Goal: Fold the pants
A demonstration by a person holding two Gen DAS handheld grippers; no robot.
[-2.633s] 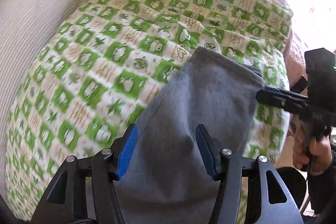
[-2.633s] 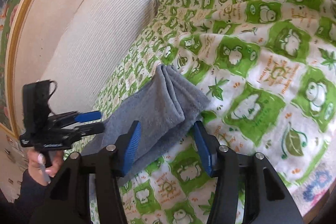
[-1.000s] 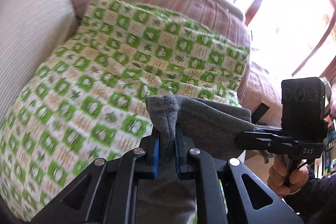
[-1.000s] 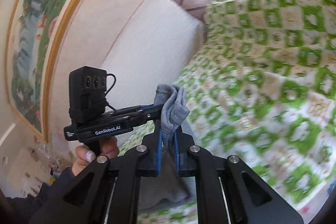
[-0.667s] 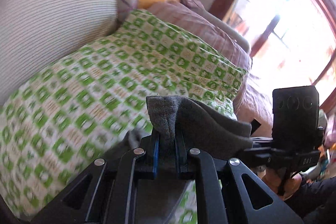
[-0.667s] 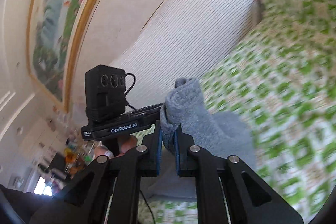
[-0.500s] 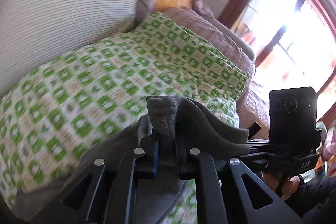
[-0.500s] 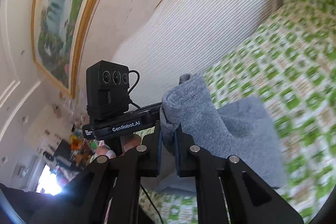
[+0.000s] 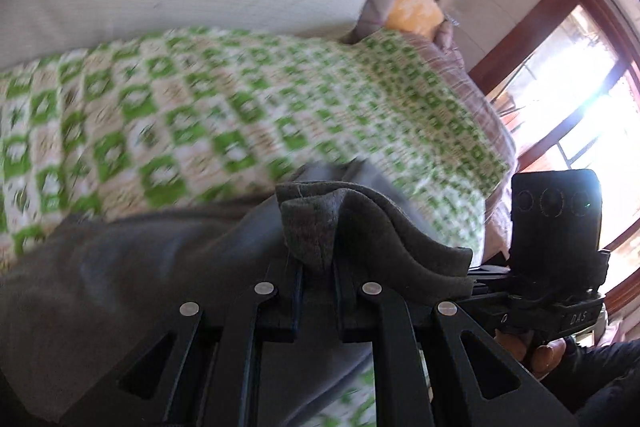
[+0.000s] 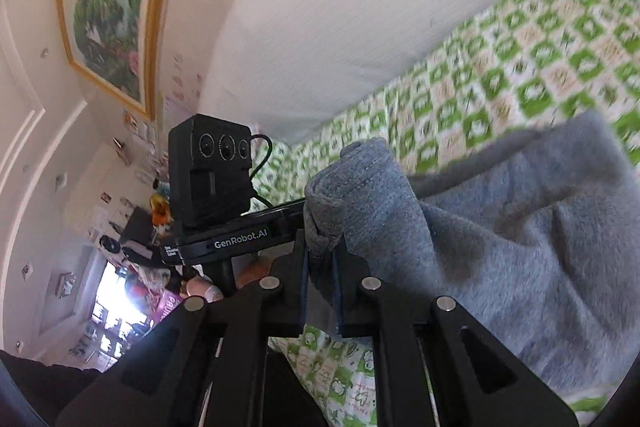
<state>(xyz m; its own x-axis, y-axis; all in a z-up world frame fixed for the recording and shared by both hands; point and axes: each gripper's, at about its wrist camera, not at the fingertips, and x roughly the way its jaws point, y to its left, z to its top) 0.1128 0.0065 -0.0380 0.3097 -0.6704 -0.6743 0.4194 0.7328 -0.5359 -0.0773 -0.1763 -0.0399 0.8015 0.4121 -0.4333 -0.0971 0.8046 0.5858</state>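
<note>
Step in hand: carrying one end of the grey pants [image 10: 520,239] over the rest of the garment, which lies on the green checked blanket [image 9: 240,107]. The left hand-held gripper [image 9: 316,267] pinches one corner of that end; the right hand-held gripper [image 10: 320,259] pinches the other. Next move, by judgement: lower both corners level onto the lying part, edges aligned, then release.

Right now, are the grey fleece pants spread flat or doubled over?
Doubled over: the grey fleece pants have one end lifted over the rest by both shut grippers.
</note>
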